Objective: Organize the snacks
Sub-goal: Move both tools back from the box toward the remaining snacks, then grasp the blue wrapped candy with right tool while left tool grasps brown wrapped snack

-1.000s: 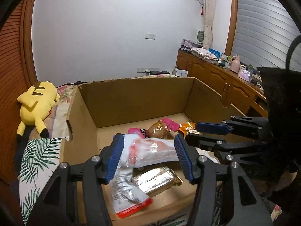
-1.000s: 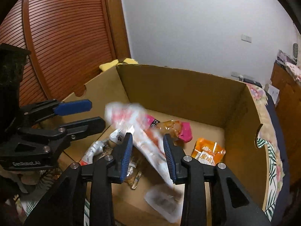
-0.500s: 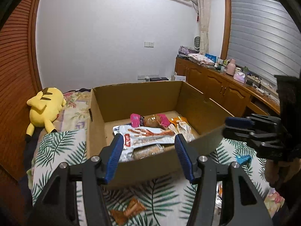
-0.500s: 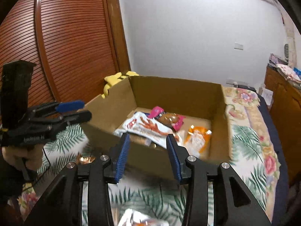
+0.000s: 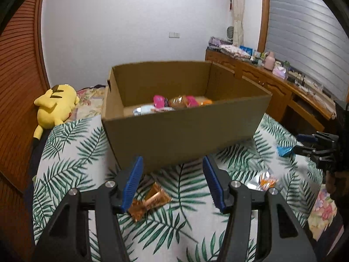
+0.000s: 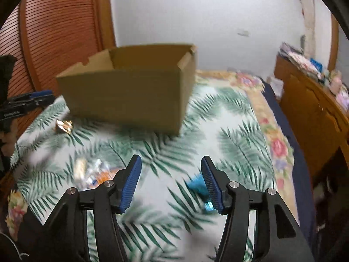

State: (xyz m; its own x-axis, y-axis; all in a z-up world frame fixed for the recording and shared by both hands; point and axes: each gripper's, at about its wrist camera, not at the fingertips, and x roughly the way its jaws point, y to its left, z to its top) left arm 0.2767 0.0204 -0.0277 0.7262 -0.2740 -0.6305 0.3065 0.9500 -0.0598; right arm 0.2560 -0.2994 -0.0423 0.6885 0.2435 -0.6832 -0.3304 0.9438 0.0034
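Seen from the left wrist, a bedspread (image 5: 72, 152) printed with green palm leaves is spread under an open cardboard box (image 5: 183, 128), with a white wall and a wooden sideboard (image 5: 272, 83) behind and a yellow plush toy (image 5: 55, 107) lying at the left by a slatted wooden door. Pink, orange and white snack packets (image 5: 174, 103) are seen inside the box; no writing on them can be read. The left gripper (image 5: 173, 181) is held tilted downward before the box's near wall, its blue-padded jaws spread with nothing between them; a copper-coloured snack wrapper (image 5: 150, 200) lies on the bedspread just beside the left pad. A silver and orange packet (image 5: 265, 180) and a blue wrapper (image 5: 283, 151) lie to the right, near the right gripper (image 5: 305, 144) at the frame's edge. From the right wrist, the picture is blurred. The right gripper (image 6: 171, 183) is pointed down at the bedspread (image 6: 229, 131), its jaws opening and empty, the blue wrapper (image 6: 198, 185) lying just beside the right pad. Silver and orange packets (image 6: 93, 173) lie at the left, and the box (image 6: 130, 91) stands beyond. Lettering on the left gripper (image 6: 28, 101) is too small to read.
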